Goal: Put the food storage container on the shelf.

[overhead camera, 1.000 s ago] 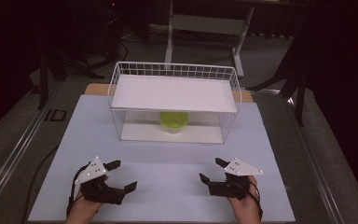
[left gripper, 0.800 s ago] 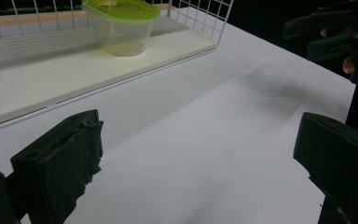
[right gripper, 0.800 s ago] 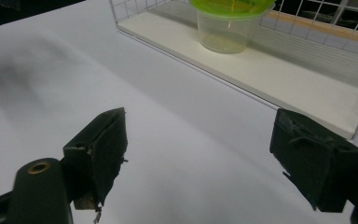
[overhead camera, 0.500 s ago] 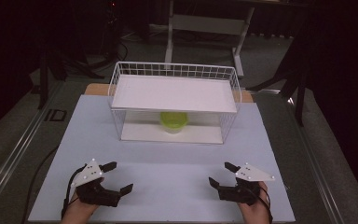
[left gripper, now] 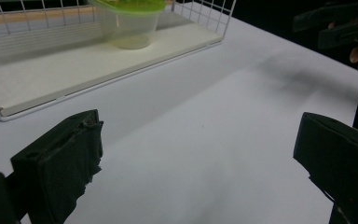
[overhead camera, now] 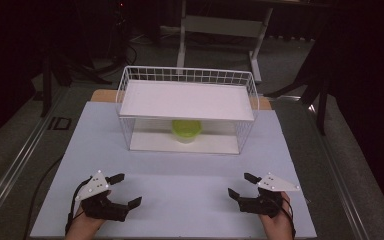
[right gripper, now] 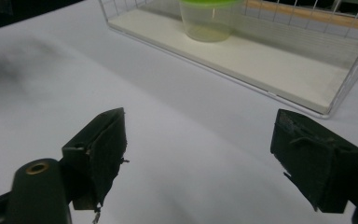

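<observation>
Two grippers sit low in the high view, both with jaws spread wide and nothing between them. The left gripper [overhead camera: 123, 190] lies at the lower left of the frame over the pale table sheet [overhead camera: 190, 175]; the right gripper [overhead camera: 242, 185] lies at the lower right. Both are well apart from the white wire rack [overhead camera: 187, 107] in the middle of the frame. A clear cup with a green lid [overhead camera: 186, 130] stands upright on the rack's lower shelf, under the upper shelf. In the left gripper view the cup [left gripper: 128, 23] sits at the top; in the right gripper view it [right gripper: 209, 18] is at top centre.
</observation>
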Demonstrator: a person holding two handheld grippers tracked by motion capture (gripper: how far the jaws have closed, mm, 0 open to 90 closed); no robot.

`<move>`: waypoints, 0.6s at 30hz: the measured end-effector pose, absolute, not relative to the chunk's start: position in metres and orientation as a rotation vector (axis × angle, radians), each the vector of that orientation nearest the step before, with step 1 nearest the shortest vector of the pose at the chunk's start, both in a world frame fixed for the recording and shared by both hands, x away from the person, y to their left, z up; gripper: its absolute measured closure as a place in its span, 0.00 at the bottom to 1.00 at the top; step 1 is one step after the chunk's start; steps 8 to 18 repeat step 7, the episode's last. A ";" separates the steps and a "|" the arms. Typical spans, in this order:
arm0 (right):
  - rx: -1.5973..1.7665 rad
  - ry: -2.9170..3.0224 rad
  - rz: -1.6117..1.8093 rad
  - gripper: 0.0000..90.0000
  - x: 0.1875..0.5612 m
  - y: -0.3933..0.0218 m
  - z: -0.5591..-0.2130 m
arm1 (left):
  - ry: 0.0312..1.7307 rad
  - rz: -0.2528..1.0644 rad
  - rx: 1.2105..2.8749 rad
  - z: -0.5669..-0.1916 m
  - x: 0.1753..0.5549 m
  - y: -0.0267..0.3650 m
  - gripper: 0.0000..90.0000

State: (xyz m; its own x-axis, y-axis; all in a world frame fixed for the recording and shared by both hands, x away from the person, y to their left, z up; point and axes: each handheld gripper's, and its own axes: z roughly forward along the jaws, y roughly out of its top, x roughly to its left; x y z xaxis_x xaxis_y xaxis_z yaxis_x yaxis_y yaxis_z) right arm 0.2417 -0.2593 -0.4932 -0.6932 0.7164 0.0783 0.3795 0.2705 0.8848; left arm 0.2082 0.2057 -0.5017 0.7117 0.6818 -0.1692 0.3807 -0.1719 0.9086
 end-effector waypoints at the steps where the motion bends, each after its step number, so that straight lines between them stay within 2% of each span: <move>1: 0.999 2.209 1.393 0.20 0.242 -0.259 -0.493 | 0.840 0.333 1.790 -0.502 0.208 0.206 0.02; 18: 1.015 2.230 1.380 0.20 0.245 -0.258 -0.498 | 0.844 0.334 1.794 -0.503 0.209 0.204 0.02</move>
